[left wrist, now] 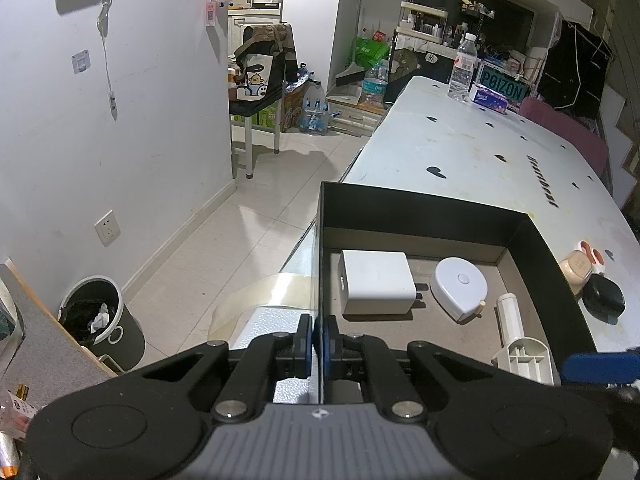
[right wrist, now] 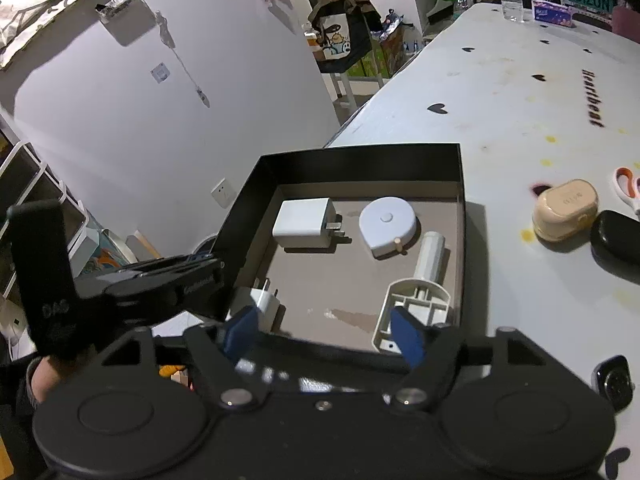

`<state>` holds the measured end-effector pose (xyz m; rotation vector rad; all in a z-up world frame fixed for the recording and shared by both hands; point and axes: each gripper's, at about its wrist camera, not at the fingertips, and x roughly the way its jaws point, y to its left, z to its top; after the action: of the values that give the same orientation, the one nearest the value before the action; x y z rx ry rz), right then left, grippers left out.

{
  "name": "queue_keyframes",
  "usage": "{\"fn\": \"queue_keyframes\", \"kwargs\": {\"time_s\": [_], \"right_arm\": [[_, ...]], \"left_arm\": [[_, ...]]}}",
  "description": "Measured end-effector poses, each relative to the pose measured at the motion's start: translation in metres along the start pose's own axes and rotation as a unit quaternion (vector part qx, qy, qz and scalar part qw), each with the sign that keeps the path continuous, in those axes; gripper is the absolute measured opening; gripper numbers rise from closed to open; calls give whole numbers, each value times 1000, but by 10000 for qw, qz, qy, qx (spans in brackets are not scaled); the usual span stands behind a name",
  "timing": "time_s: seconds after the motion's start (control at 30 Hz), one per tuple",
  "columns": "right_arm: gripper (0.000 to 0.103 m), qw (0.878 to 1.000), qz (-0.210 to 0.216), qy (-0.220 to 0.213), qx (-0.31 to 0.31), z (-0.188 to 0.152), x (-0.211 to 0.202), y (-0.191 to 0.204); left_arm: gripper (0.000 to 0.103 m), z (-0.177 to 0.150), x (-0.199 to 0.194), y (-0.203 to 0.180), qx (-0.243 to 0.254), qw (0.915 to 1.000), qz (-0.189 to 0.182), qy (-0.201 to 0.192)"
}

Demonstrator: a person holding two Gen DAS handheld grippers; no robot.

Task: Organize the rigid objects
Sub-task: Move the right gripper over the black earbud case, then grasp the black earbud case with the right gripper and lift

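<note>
A black box [left wrist: 416,204] [right wrist: 360,160] sits at the table's near left corner. It holds a white charger [left wrist: 376,282] [right wrist: 306,222], a round white tape measure [left wrist: 460,282] [right wrist: 388,220], a white plastic part [left wrist: 520,344] [right wrist: 420,300] and a small white plug [right wrist: 264,304]. My left gripper [left wrist: 319,336] is shut on the box's left wall; it also shows in the right wrist view [right wrist: 168,276]. My right gripper [right wrist: 324,330] is open above the box's near edge, the small plug beside its left finger.
On the table right of the box lie a beige case [right wrist: 566,208] [left wrist: 576,268], a black case [right wrist: 618,236] [left wrist: 604,298], scissors [right wrist: 626,188] and a watch [right wrist: 614,384]. A water bottle [left wrist: 462,68] and tissue pack [left wrist: 490,98] stand far back. A bin [left wrist: 100,320] stands on the floor, left.
</note>
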<state>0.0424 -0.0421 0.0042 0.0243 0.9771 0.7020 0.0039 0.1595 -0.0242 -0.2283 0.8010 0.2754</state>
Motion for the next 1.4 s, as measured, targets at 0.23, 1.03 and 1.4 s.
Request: {"fn": "queue_keyframes", "kwargs": {"time_s": [0.23,1.03,1.4], "right_arm": [[94,9996,-163,-233,-5,-12,-12,-3],[100,9840,-1304,-904,812,-7,-50,-84],[100,9625,-2156,-942,1348,18,-33,-166]], "left_arm": [[4,0,0,-1,0,10000,1,0],[4,0,0,0,6,10000,7,-2],[4,0,0,-1,9,10000,14,-2]]}}
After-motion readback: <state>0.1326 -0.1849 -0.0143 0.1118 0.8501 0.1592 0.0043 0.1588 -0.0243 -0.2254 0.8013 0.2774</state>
